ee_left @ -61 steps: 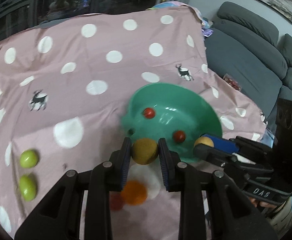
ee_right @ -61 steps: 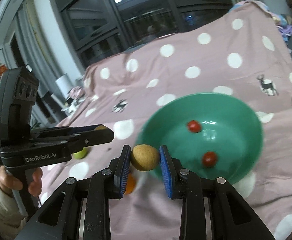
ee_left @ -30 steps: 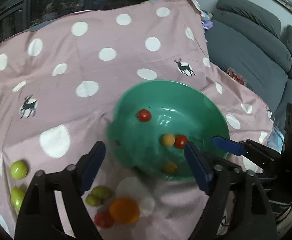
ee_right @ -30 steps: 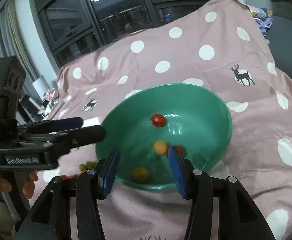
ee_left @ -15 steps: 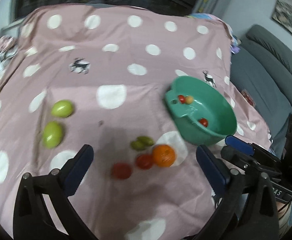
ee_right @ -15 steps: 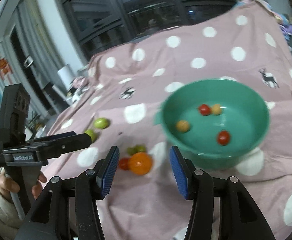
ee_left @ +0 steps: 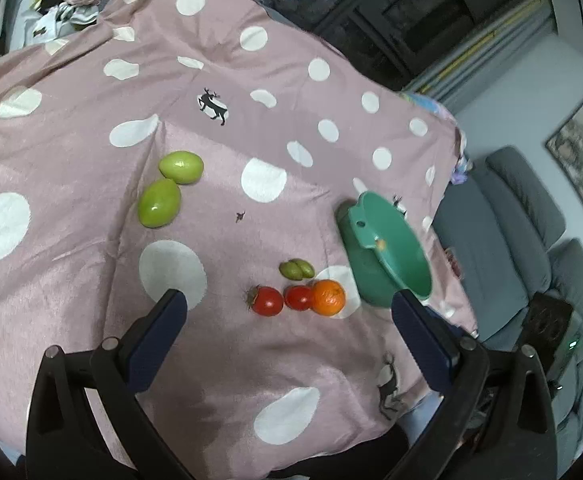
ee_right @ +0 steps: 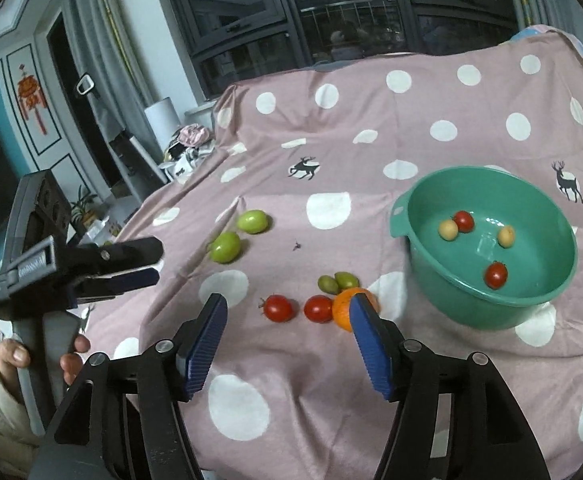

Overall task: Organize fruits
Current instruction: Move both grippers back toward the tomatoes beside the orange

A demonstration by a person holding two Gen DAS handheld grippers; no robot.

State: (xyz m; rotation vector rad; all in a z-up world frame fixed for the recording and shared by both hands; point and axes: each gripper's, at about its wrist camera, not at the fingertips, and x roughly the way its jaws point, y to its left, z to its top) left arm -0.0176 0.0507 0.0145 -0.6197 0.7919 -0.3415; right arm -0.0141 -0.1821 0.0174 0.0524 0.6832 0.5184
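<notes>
Green bowl point(ee_right: 487, 280), tablecloth's right edge: now 4 fruits, 2 newly dropped. Left gripper point(ee_left: 287, 320) fully spread, empty; right gripper point(ee_right: 287, 320) empty, jaws opening. 7 fruits remain outside.

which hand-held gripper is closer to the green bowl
Right. The right hand-held gripper is open just left of the green bowl; the left hand-held gripper sits beyond the loose fruit.

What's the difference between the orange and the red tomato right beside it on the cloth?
The orange is orange and bigger; the red tomato is glossy red and smaller. In the right wrist view a finger of the right tongs hides part of the orange, while the tomato shows whole. Both are round, touch each other and lie on the cloth outside the green bowl.
</notes>
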